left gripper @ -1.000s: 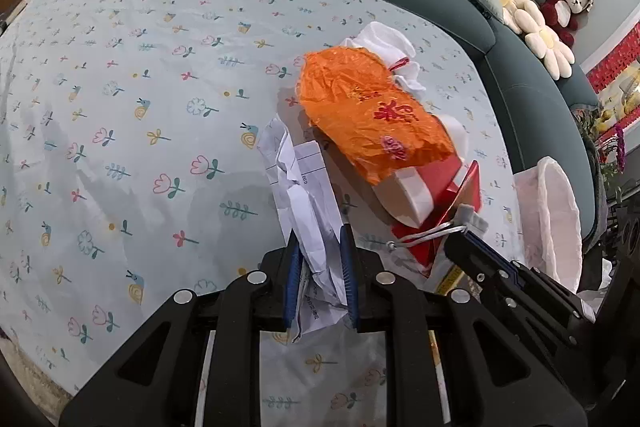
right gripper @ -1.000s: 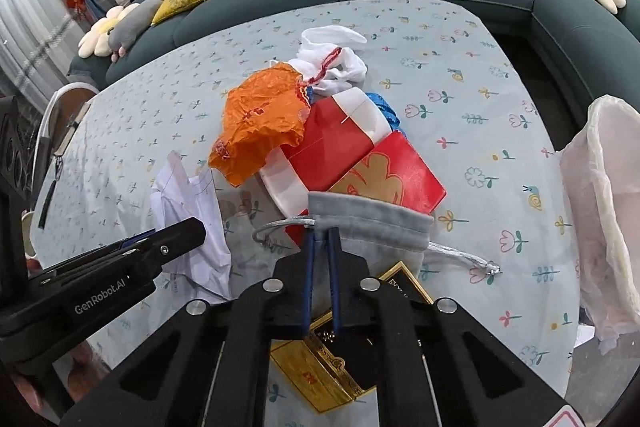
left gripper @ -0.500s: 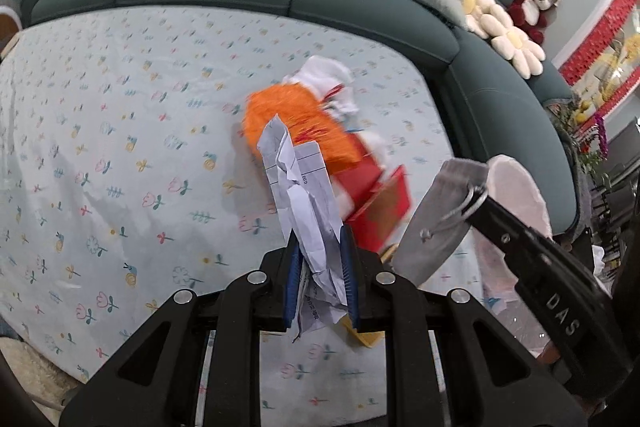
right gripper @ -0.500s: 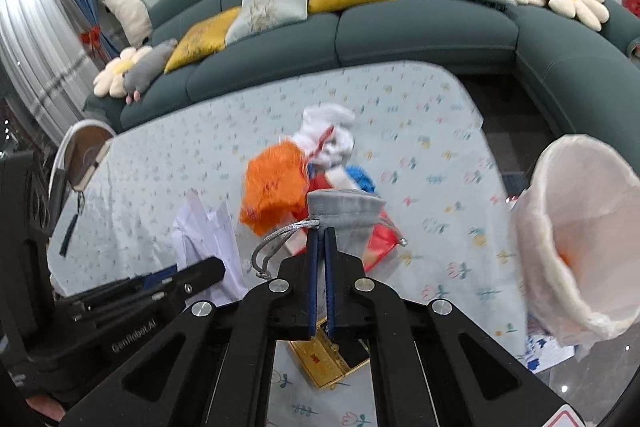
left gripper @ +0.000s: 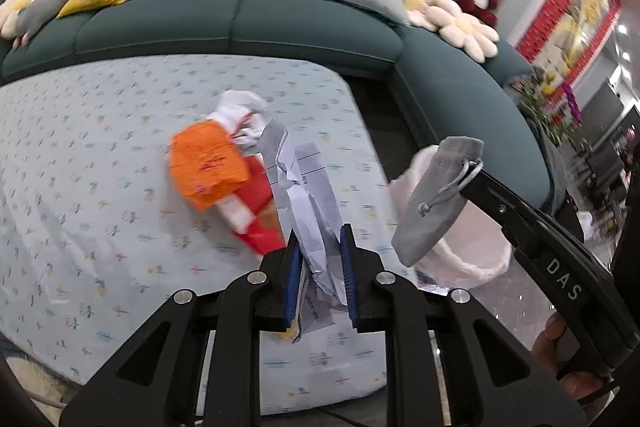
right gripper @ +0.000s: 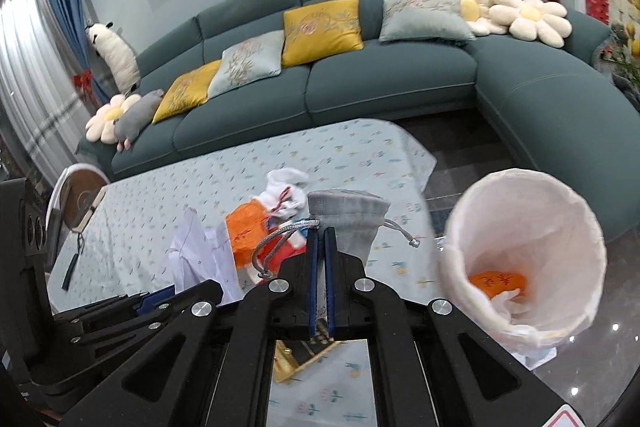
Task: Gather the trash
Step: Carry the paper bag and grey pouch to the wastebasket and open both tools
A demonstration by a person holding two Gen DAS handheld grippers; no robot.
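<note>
Because both things we carry are limp and nearly weightless, we judge that neither needs much squeeze, only a hold that will not let them slide out. Our left gripper [left gripper: 319, 251] is closed partway on the crumpled white paper [left gripper: 305, 195], which is pinched near its lower end; its long axis runs forward and up along the gripper, with the free end standing well above the bench [left gripper: 100, 155]. Paper this creased should be stiff enough to keep its shape but easy to tear, so we would keep the hold low and on the thick folds. Our right gripper [right gripper: 319, 239] is closed almost completely on the grey drawstring pouch [right gripper: 352, 215], taken by its gathered mouth; seen from the left wrist, the pouch [left gripper: 434, 211] hangs lengthwise downward, closed end lowest, over the rim of the lined bin [right gripper: 472, 203]. Soft cloth like this will swing and drape. Orange wrappers [right gripper: 244, 231] and other litter lie on the bench.
</note>
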